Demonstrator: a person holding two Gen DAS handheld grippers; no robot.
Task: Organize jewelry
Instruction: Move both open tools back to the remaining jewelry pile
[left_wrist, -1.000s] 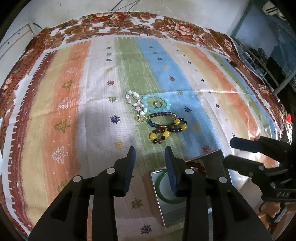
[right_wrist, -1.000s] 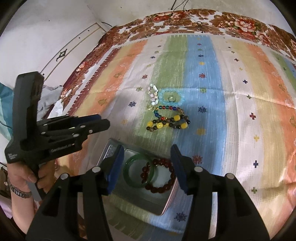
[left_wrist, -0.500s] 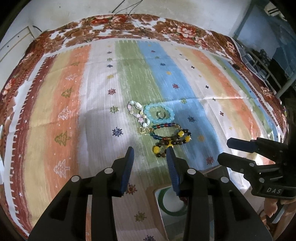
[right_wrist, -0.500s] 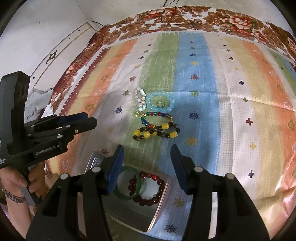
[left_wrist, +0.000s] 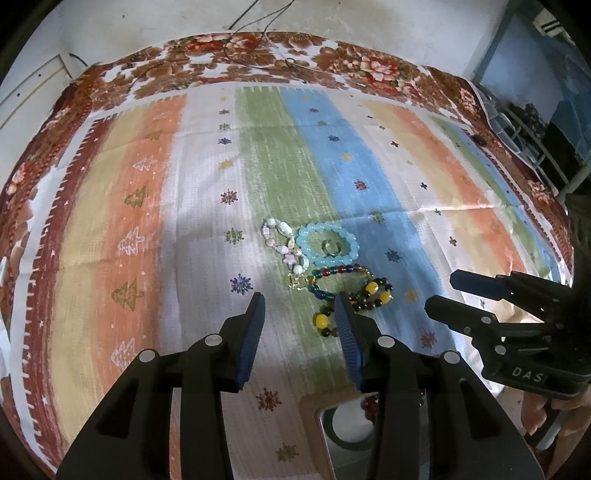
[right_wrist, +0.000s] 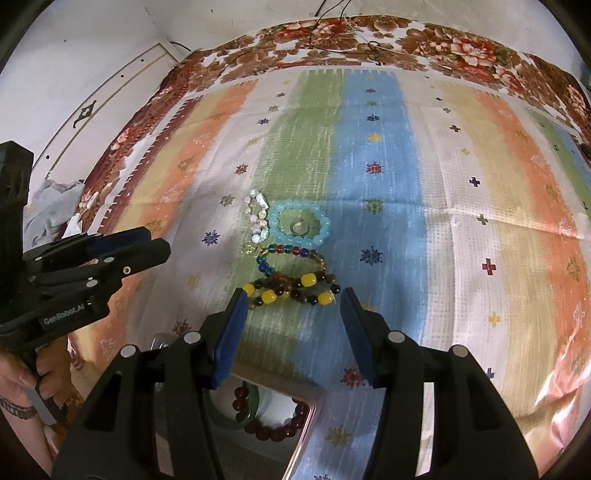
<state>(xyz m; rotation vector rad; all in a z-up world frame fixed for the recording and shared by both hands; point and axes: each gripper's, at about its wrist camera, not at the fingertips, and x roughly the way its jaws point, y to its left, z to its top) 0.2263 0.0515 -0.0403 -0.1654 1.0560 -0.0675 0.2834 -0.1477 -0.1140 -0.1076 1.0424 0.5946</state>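
Note:
Four bracelets lie bunched on the striped cloth: a pale shell one, a light blue one ringing a small ring, a multicoloured glass one and a yellow-and-dark bead one. My left gripper hangs just short of the bunch, its jaws opening with nothing between them. Above the yellow-and-dark bracelet my right gripper stands open and empty. Below the fingers a metal tin holds a green bangle and a red-brown bead bracelet, partly hidden.
The cloth covers a bed with a floral border at the far side and a white wall behind. A shelf rack stands at the right. A hand grips the left tool; crumpled fabric lies off the left edge.
Both grippers have moved forward over the cloth, from above the tin toward the bunch of bracelets. The tin has slid to the bottom of both views. The left jaws stand a little wider.

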